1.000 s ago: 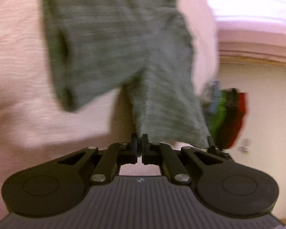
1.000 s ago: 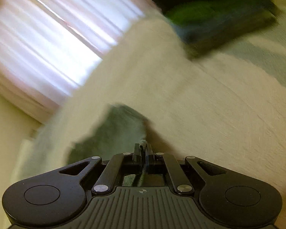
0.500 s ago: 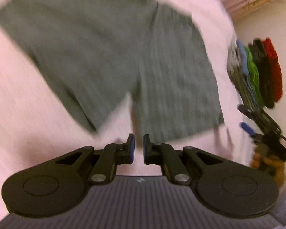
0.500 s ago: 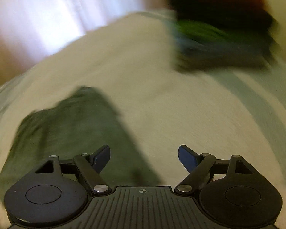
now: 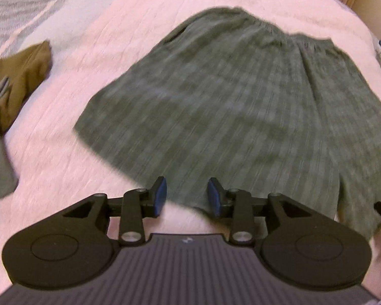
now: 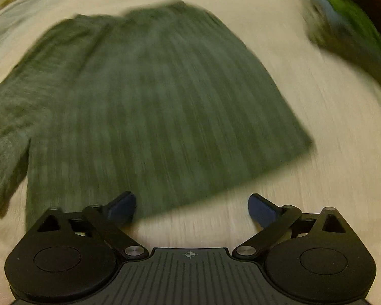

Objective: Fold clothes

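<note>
Right, I see the bed cover [image 5: 94, 58] filling both views, w/ the grey shorts [image 5: 241, 96] spread flat on it, hem edge nearest me. Brown clothes [image 5: 17, 76] lie off to the left, a blurred stack of folded clothes [image 6: 348, 25] far right. My left gripper [image 5: 187, 194] hangs over the hem, jaws apart, empty. Right gripper [image 6: 191, 207] spread wider, also empty.

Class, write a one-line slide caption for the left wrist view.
Open left hand-held gripper above grey shorts spread flat on a pink bedspread.
</note>
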`<state>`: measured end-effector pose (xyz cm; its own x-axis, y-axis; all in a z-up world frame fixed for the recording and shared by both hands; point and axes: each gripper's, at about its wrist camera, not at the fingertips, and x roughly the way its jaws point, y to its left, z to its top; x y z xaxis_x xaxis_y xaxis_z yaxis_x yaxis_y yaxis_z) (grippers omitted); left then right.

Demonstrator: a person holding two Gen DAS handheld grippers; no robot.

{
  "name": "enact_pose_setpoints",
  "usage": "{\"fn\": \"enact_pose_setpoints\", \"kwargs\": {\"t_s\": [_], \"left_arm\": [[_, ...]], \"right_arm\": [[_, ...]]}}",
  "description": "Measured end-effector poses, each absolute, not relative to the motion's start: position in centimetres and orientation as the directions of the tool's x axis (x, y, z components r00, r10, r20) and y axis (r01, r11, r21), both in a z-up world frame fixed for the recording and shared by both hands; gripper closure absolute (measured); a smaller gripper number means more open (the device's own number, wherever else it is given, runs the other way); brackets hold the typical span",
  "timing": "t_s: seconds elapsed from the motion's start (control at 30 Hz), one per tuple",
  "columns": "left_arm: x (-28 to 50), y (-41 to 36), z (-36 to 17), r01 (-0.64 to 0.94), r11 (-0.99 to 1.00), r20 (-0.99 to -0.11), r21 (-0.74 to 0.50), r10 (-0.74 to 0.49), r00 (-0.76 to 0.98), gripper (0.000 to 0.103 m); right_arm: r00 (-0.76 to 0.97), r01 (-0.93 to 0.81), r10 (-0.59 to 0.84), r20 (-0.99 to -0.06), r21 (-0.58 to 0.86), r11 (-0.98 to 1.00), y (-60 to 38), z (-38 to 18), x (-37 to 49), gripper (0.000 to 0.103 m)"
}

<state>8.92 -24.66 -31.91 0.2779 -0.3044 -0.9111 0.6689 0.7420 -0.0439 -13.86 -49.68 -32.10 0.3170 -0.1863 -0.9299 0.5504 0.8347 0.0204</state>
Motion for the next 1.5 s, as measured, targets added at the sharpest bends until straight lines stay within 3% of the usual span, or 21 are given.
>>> {"fn": "enact_pose_setpoints", "kwargs": {"t_s": [0.17, 0.27, 0.4, 0.6, 0.67, 0.8, 1.5], "left_arm": [[8.1, -21.6, -30.8, 0.671, 0.740, -0.963, -0.042, -0.209, 0.171, 0.070], [7.5, -20.3, -28.5, 0.681, 0.731, -0.979, -0.038, -0.164, 0.121, 0.069], [6.6, -19.0, -23.5, 0.712, 0.700, -0.972, -0.057, -0.201, 0.120, 0.064], [7.8, -18.6, -15.5, 0.754, 0.650, -0.931, -0.089, -0.323, 0.169, 0.056], [8.2, -18.6, -13.3, 0.763, 0.642, -0.914, -0.079, -0.352, 0.202, 0.048], [8.5, -18.2, -10.0, 0.778, 0.625, -0.886, -0.056, -0.390, 0.250, 0.046], [5.1, -17.8, -6.8, 0.825, 0.566, -0.864, 0.000, -0.415, 0.285, 0.036]], "right_arm": [[0.183, 0.646, -0.115, -0.976, 0.031, 0.763, -47.7, -30.3, -16.8, 0.004], [0.213, 0.693, -0.078, -0.974, 0.094, 0.715, -46.3, -27.3, -18.1, 0.004], [0.299, 0.722, -0.065, -0.952, 0.181, 0.668, -44.8, -22.6, -18.0, 0.004], [0.407, 0.698, -0.139, -0.903, 0.209, 0.685, -42.8, -14.2, -16.7, 0.004], [0.442, 0.685, -0.153, -0.884, 0.222, 0.694, -42.1, -11.9, -16.5, 0.004], [0.481, 0.657, -0.174, -0.859, 0.222, 0.721, -40.2, -8.9, -16.0, 0.004], [0.445, 0.635, -0.151, -0.883, 0.191, 0.749, -36.8, -8.5, -15.3, 0.004]]}}
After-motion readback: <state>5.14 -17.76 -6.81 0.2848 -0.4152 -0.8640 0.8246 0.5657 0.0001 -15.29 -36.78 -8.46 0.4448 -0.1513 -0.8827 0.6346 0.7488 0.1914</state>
